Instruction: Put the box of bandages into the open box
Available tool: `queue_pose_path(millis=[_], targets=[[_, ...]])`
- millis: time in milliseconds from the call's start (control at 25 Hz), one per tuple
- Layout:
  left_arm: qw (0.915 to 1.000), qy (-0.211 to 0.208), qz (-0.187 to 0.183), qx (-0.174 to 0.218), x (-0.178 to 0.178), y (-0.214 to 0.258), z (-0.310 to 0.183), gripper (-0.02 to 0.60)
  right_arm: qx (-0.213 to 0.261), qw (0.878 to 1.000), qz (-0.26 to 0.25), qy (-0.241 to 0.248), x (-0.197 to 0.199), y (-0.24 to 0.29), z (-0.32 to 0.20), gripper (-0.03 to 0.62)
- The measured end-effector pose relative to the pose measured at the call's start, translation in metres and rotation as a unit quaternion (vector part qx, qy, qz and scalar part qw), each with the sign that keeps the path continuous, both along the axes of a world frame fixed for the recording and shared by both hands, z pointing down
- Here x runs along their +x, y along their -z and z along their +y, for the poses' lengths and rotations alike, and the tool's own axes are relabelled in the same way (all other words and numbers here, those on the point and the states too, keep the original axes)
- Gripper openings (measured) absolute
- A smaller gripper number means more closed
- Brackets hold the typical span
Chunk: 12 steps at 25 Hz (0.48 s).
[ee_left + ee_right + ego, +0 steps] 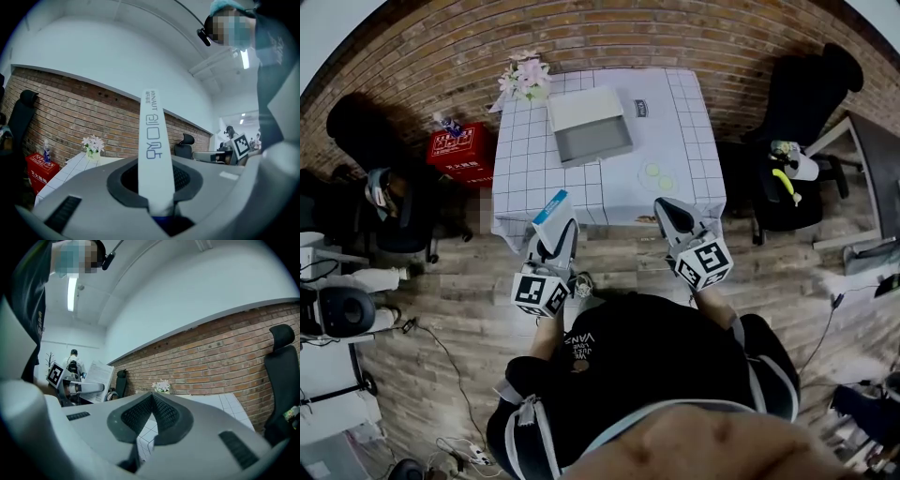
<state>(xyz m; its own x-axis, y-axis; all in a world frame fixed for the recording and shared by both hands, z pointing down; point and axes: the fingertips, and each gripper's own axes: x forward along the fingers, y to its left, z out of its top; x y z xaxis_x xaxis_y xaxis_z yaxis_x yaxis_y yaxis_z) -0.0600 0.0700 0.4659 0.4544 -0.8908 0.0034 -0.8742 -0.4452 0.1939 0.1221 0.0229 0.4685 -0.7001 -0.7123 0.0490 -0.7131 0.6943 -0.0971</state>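
Observation:
My left gripper is shut on the box of bandages, a flat white box with a blue end that stands up out of the jaws, just in front of the table's near edge. In the left gripper view the box of bandages shows edge-on, white with blue print, pinched between the dark pads of the left gripper. The open box, grey inside with its white lid folded back, lies on the far half of the table. My right gripper is shut on nothing; its fingers meet in the right gripper view.
A pot of flowers stands at the table's far left corner. Two pale round discs and a small card lie right of the open box. A red crate sits on the floor at the left, black chairs on both sides.

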Motion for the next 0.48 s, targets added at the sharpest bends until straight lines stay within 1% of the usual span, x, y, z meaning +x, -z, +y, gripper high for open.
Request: queue_pose_path(millis=[160, 480], targets=[[0.9999, -0.015, -0.004, -0.005, -0.021, 0.0, -0.014, 0.084, -0.005, 1.0, -0.002, -0.027, -0.014, 0.002, -0.014, -0.003], [0.9984, -0.056, -0.001, -0.004, -0.064, 0.0, -0.048, 0.084, -0.001, 0.997, 0.003, -0.082, -0.049, 0.004, -0.037, -0.003]])
